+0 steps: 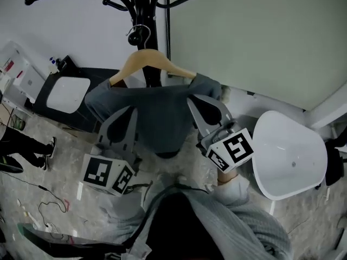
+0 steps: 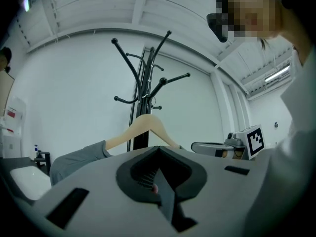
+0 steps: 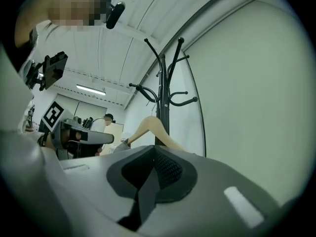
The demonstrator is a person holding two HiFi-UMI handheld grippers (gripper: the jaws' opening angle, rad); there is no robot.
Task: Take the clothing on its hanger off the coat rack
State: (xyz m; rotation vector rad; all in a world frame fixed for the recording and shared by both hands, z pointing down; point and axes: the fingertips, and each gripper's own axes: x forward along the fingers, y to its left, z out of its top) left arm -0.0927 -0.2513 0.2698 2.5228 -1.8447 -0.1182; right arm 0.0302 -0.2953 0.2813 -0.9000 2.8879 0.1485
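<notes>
Your left gripper (image 1: 129, 112) and right gripper (image 1: 193, 101) both have their jaws pressed together on nothing, at 11 and 1 o'clock before you; just beyond, at 12, the grey shirt (image 1: 160, 112) drapes over the wooden hanger (image 1: 146, 58); its wire hook (image 1: 142, 36) sits against the black rack (image 1: 142, 4), seemingly not yet lifted off. Expect the shirt to be light, limp and apt to slide; the hanger is stiff, so open up and grip its shoulders at 10 and 2 o'clock, through the cloth.

Clothing (image 1: 157, 112) on the hanger (image 1: 147, 60), hooked on the coat rack (image 1: 142, 12) I think; left tool (image 1: 132, 112), right tool (image 1: 194, 104) at its shoulders.
</notes>
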